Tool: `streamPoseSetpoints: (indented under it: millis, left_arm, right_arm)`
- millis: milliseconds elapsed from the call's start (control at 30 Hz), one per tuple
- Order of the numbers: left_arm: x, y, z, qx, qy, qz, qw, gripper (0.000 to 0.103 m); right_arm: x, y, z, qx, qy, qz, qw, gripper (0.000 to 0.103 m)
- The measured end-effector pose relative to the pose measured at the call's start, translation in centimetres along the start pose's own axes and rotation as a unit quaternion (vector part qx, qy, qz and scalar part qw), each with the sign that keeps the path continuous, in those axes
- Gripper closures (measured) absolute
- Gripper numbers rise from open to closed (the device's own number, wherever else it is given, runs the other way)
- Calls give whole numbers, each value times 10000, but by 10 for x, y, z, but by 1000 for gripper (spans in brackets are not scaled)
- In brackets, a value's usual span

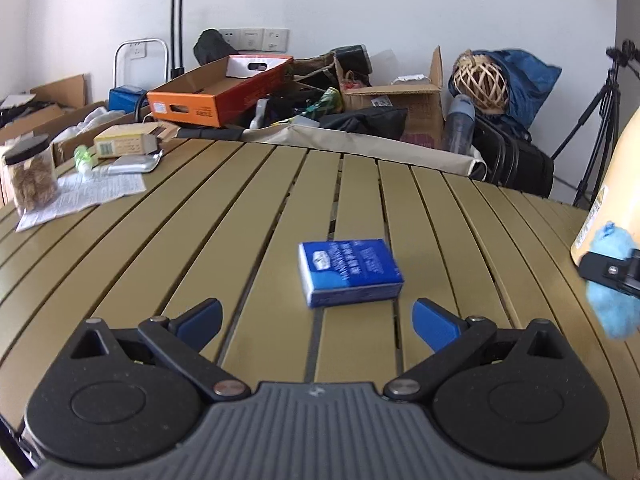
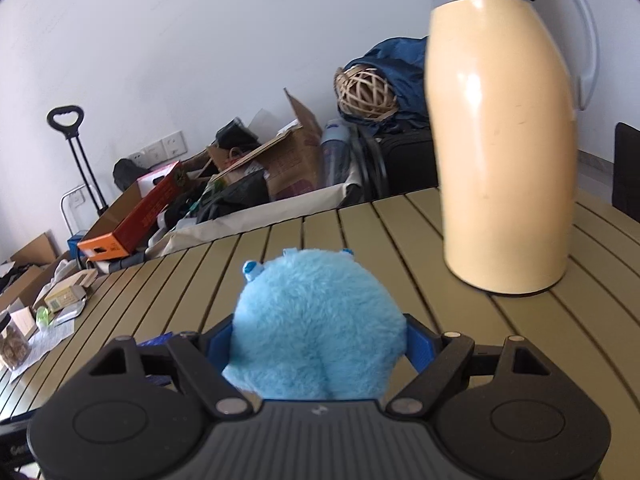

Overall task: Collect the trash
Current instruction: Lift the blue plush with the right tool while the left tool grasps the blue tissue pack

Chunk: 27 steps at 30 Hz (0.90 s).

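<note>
From the left wrist, the left hand-held gripper (image 1: 316, 322) stands wide open with nothing between its blue pads. Just ahead of it, on the slatted olive surface (image 1: 460, 216), lies a small blue box (image 1: 350, 272), flat and a little to the right of the gripper's centre line, touching neither pad. At the far left of the surface sit a jar (image 1: 32, 178), a printed sheet of paper (image 1: 86, 196), a yellow carton (image 1: 124, 142) and a foil packet (image 1: 128, 165). At the right edge of this view a tuft of blue fur shows in the other gripper, in front of a cream jug.

From the right wrist, the right hand-held gripper (image 2: 320, 344) is closed wide around a fluffy blue plush toy (image 2: 316, 328), its blue pads pressing on both flanks. The toy seems lifted clear of the surface, though its underside is hidden. The cream jug (image 2: 500, 152) stands upright to the right, near but apart from the toy. Boxes and bags are heaped beyond the far edge.

The step in hand looks like carrying the toy while the left side lines up on the blue box. No bin shows in either view. The next move probably calls for the left gripper to shift slightly right, go forward so the box sits between the pads, then close.
</note>
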<state>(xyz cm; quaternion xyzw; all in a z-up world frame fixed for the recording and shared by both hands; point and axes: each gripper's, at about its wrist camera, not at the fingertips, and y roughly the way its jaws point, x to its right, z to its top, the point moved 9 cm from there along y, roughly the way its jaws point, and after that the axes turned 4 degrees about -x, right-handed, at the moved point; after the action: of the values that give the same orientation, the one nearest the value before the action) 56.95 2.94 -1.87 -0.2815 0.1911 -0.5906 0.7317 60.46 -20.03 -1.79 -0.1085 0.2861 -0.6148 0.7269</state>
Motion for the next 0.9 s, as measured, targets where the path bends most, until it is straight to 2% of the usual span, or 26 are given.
streamPoseSetpoints:
  millis: [133,333,533,667,833,900]
  left_arm:
    - [13,17,19,-79,-32,206,9998,0]
    - [19,49,39,-423,-209,424,9980,0]
    - [23,74,35,-731,-292,614,9950,0]
    - [21,85,33,-794,-464,702,9933,1]
    - [25,92,31,-831,-384,822,9924,12]
    - [27,91,29,-807,-342,887,9922,23]
  right_arm:
    - [24,-9,6,109,148,-116,9998,20]
    - [61,-17,11,190,373,-260,9988,20]
    - [83,-21,12,214,513,-388,9977,20]
    - [90,-24,10,216,599,-358,9973,20]
    - [92,-24,10,219,619,-386,9971,20]
    - [93,-25,10,221,639,-380,9970,20]
